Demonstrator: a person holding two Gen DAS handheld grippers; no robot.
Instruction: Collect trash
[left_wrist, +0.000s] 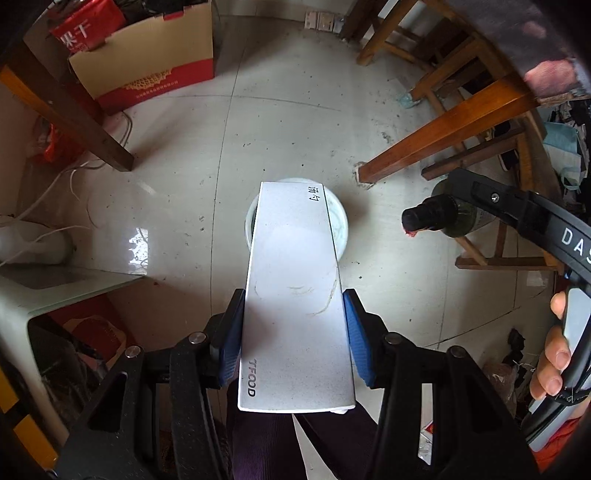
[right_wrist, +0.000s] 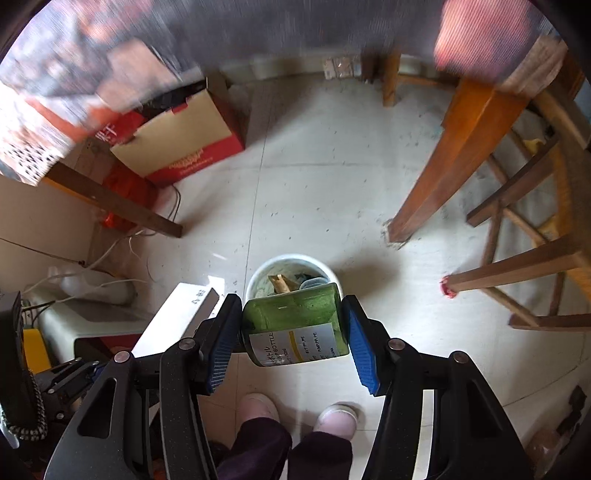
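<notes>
My left gripper (left_wrist: 293, 332) is shut on a long white TFOOD box (left_wrist: 295, 295), held above a round white trash bin (left_wrist: 341, 225) on the floor. The box also shows in the right wrist view (right_wrist: 177, 317). My right gripper (right_wrist: 291, 332) is shut on a green pump bottle (right_wrist: 295, 325), held above the same bin (right_wrist: 258, 273), which holds several scraps. In the left wrist view the bottle (left_wrist: 450, 218) with its black cap sits right of the box.
A red and tan cardboard box (left_wrist: 147, 62) stands at the back left. Wooden table legs (left_wrist: 443, 133) and a chair frame (right_wrist: 524, 229) stand on the right, a dark leg (left_wrist: 74, 110) on the left. Cables (left_wrist: 48, 192) lie on the left floor. My feet (right_wrist: 295, 410) are below.
</notes>
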